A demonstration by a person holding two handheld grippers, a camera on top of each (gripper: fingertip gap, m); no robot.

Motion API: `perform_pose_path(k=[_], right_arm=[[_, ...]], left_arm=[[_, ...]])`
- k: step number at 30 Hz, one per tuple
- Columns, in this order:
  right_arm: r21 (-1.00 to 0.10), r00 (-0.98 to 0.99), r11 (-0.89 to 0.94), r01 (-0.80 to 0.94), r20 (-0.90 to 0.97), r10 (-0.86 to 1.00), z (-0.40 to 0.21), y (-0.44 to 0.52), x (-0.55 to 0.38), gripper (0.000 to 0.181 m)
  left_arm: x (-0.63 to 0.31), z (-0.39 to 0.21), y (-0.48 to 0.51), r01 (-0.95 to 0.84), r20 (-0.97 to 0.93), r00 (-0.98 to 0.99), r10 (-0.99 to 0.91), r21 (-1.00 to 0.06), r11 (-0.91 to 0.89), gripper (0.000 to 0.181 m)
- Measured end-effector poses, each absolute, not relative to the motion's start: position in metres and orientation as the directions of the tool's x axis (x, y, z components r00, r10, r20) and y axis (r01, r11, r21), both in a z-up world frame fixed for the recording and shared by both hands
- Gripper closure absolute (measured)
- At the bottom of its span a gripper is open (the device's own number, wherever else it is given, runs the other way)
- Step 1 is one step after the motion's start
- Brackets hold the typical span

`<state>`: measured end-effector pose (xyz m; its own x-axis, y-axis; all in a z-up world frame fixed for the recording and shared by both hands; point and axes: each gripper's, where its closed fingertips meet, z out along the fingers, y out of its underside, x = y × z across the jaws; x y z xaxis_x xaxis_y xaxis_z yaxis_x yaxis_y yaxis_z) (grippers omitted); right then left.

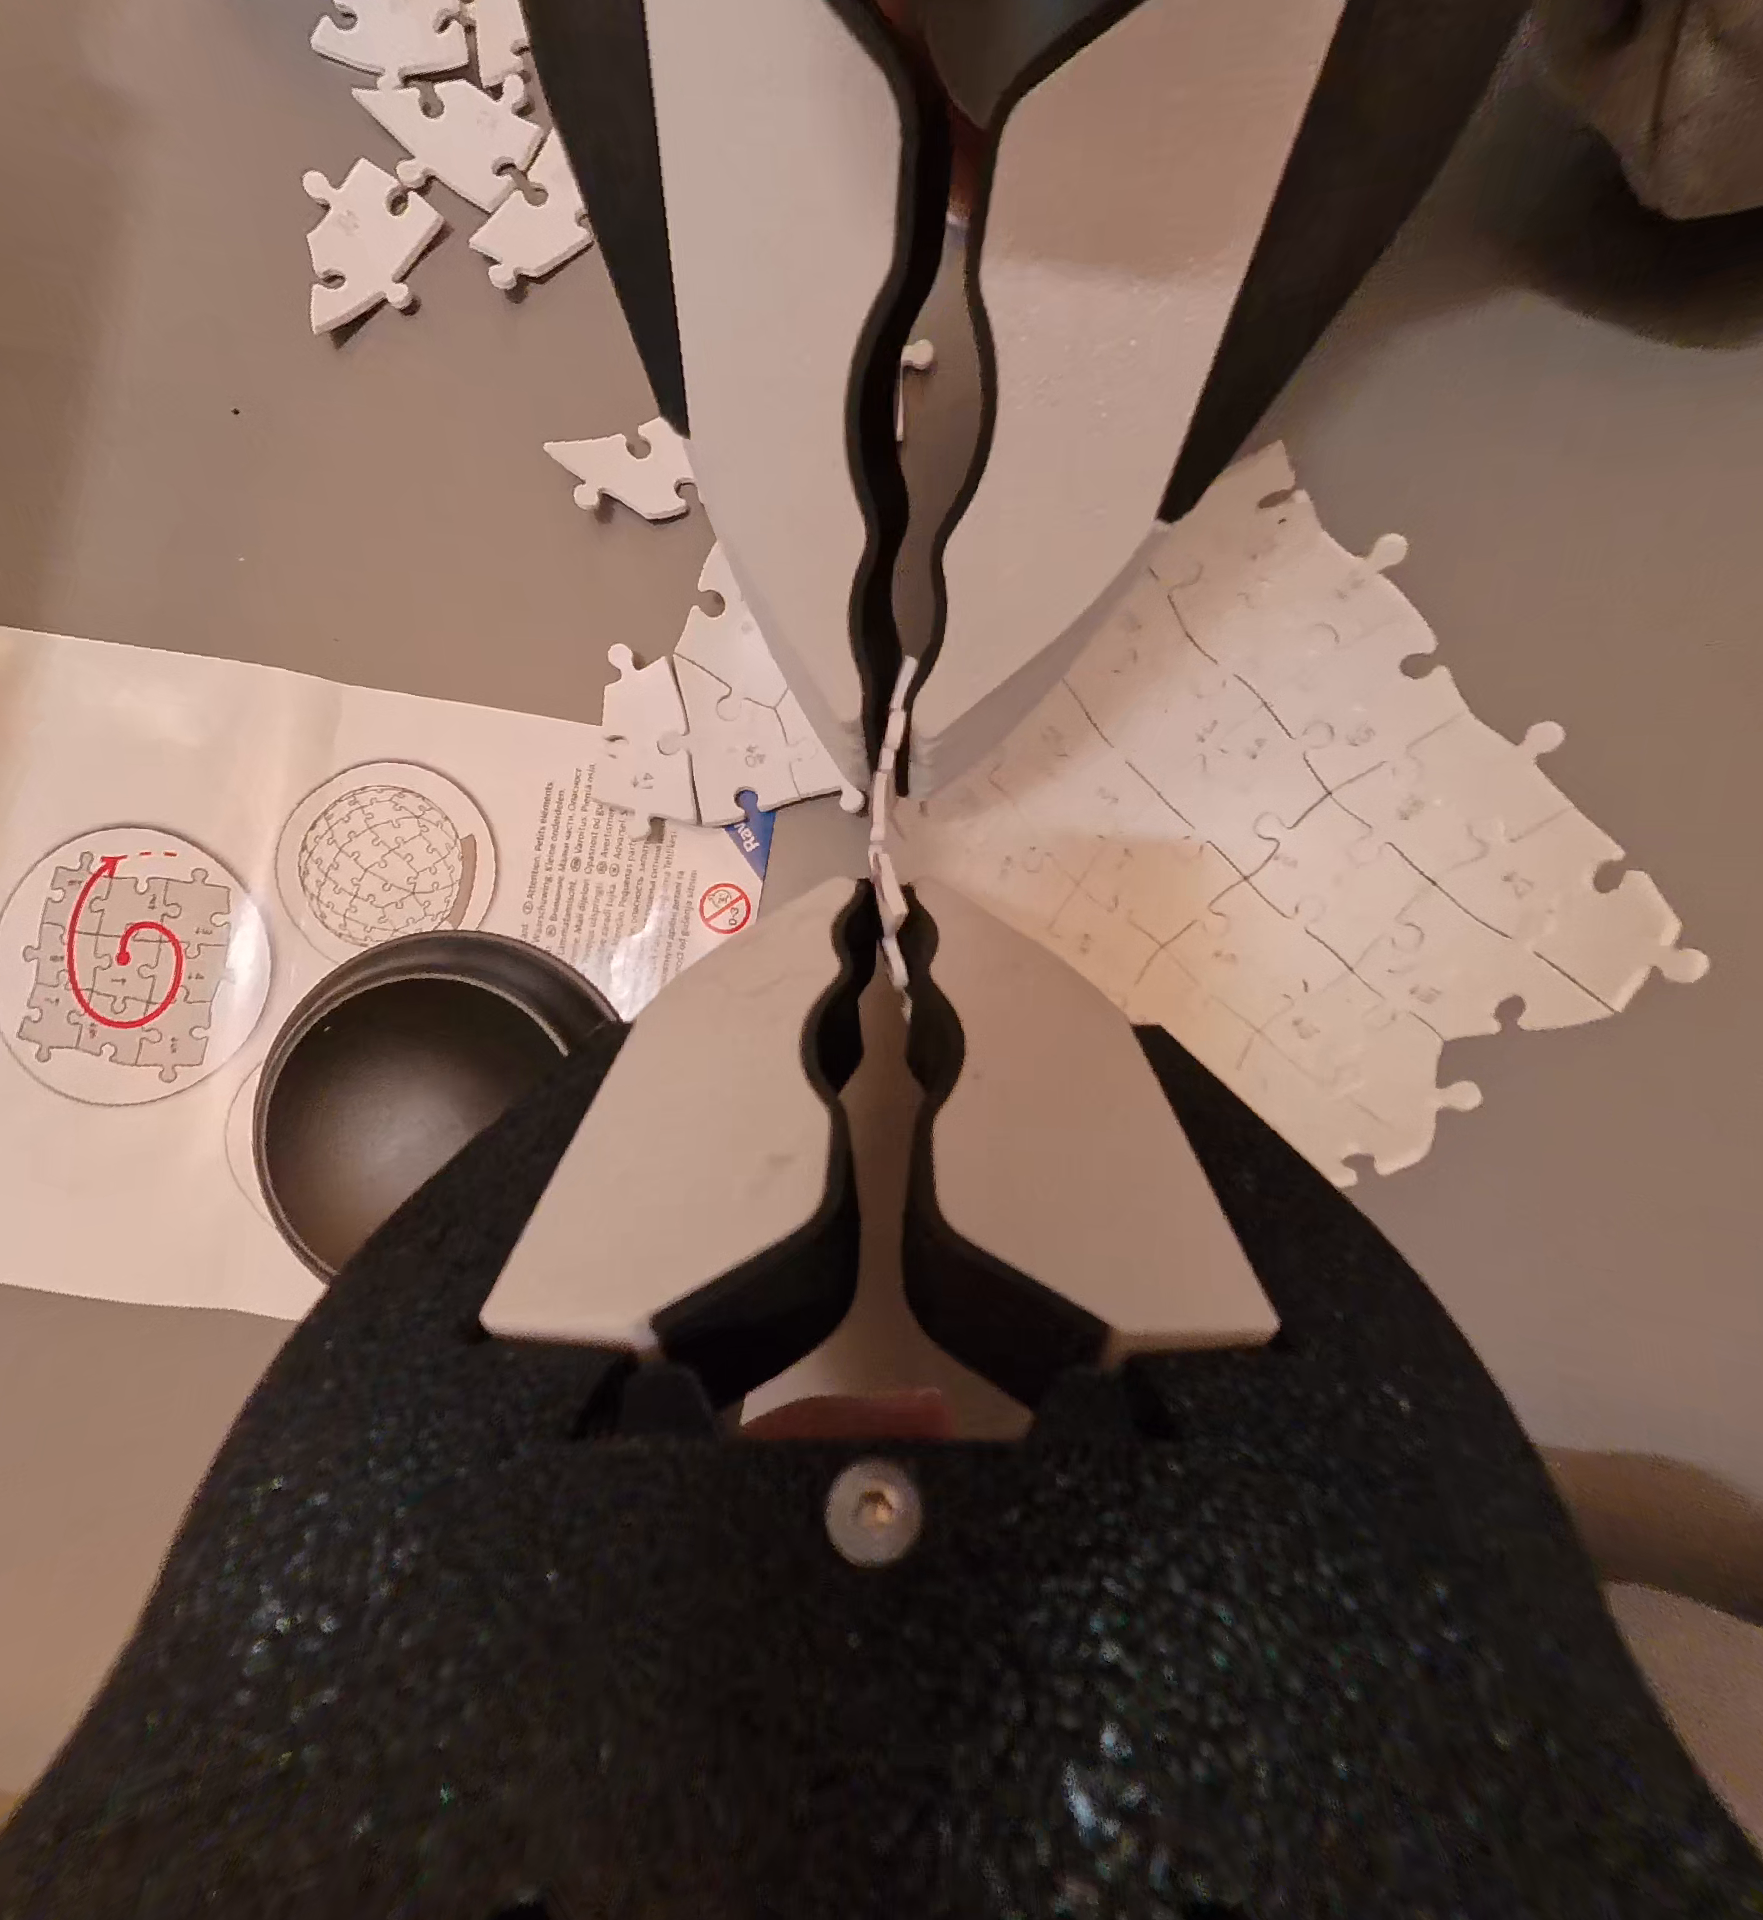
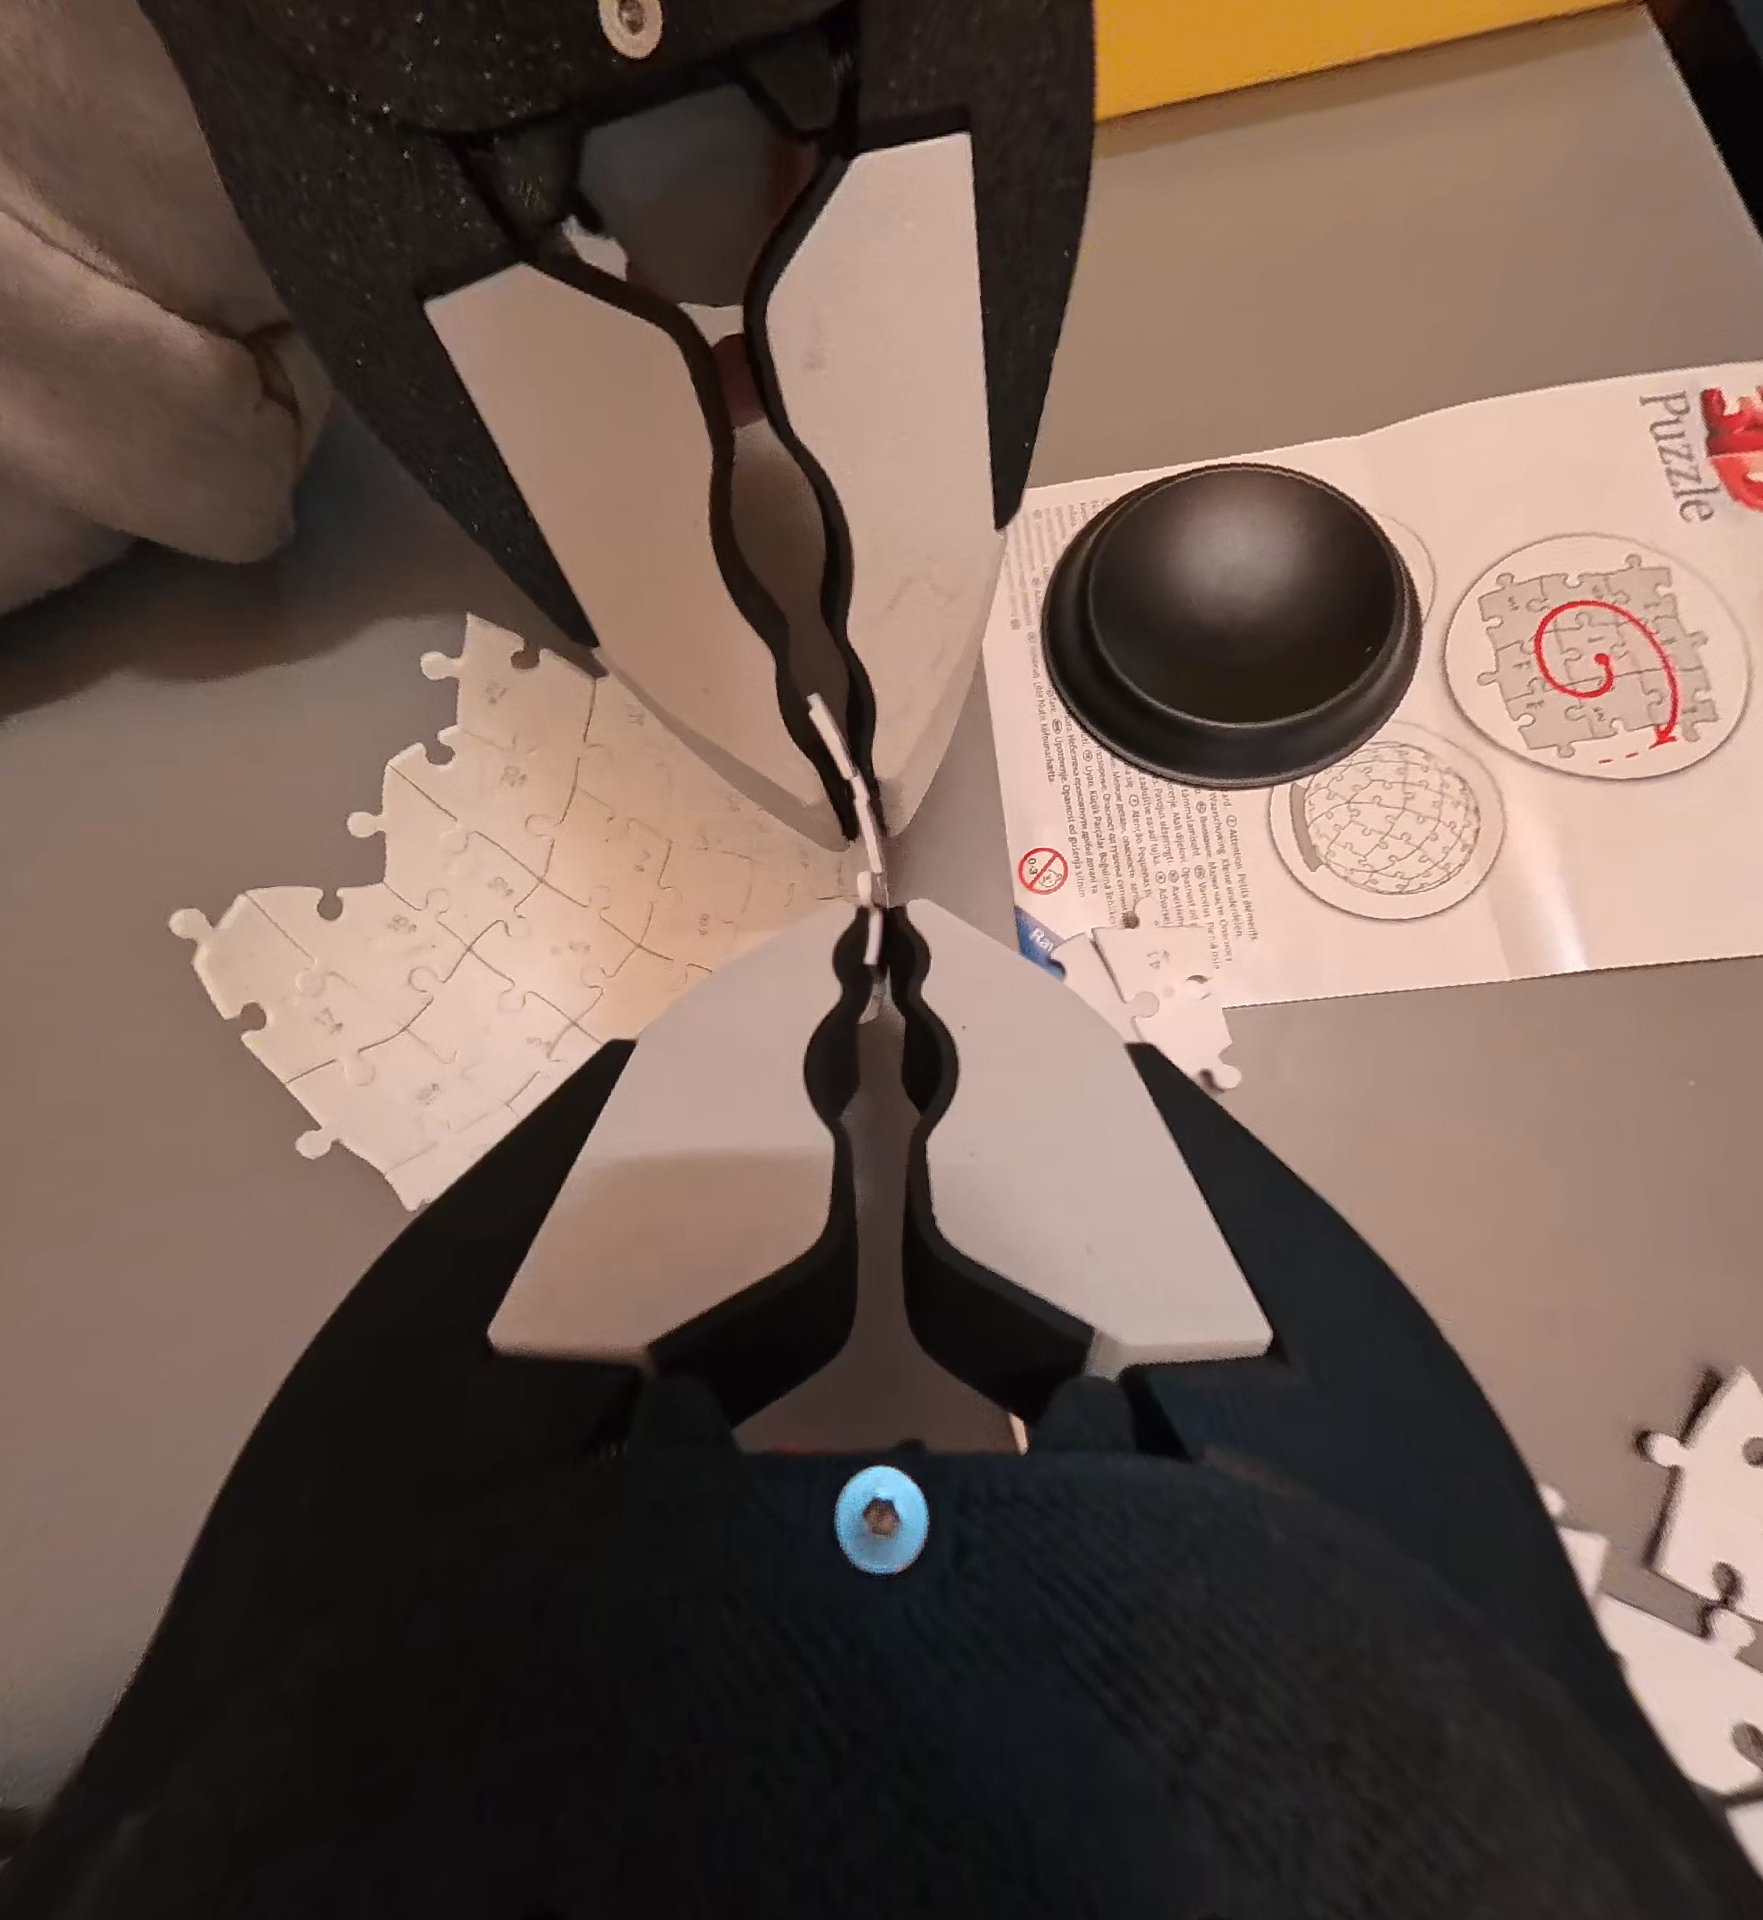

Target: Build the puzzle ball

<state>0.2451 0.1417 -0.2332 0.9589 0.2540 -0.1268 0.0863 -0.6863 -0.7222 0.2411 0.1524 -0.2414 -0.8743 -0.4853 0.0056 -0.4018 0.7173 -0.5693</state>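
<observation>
both pairs of jaws are pinching the joined puzzle sheet (image 1: 1303, 831) edge-on: we are holding it with the left gripper (image 1: 887, 914) and right gripper (image 2: 877, 935) tip to tip above the table (image 1: 1583, 1195), probably steadying the seam.

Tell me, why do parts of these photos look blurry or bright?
Left wrist view: the joined puzzle sheet glows under warm glare, while the gripper body at the bottom is soft. Right wrist view: loose pieces at the corner smear, and the wide lens bends the edges.
</observation>
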Motion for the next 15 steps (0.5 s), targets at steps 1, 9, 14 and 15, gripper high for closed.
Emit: perform_pose_path(k=[1, 9, 14, 15], right_arm=[[-0.724, 0.958, -0.685, 0.075, -0.139, 0.252, -0.233, 0.141, 0.245, 0.179], [-0.748, 0.960, -0.657, 0.093, -0.107, 0.258, -0.226, 0.140, 0.247, 0.167], [-0.746, 0.962, -0.650, 0.145, -0.047, 0.268, -0.224, 0.141, 0.248, 0.178], [-0.744, 0.965, -0.653, 0.140, -0.045, 0.258, -0.224, 0.142, 0.249, 0.178]], left_arm=[[0.241, -0.241, 0.152, -0.400, 0.005, -0.875, -0.483, -0.570, 0.718, 0.178], [0.242, -0.239, 0.151, -0.397, 0.002, -0.873, -0.487, -0.583, 0.709, 0.179], [0.244, -0.240, 0.152, -0.402, -0.003, -0.869, -0.496, -0.582, 0.707, 0.179], [0.245, -0.240, 0.152, -0.401, -0.006, -0.868, -0.496, -0.581, 0.708, 0.179]])
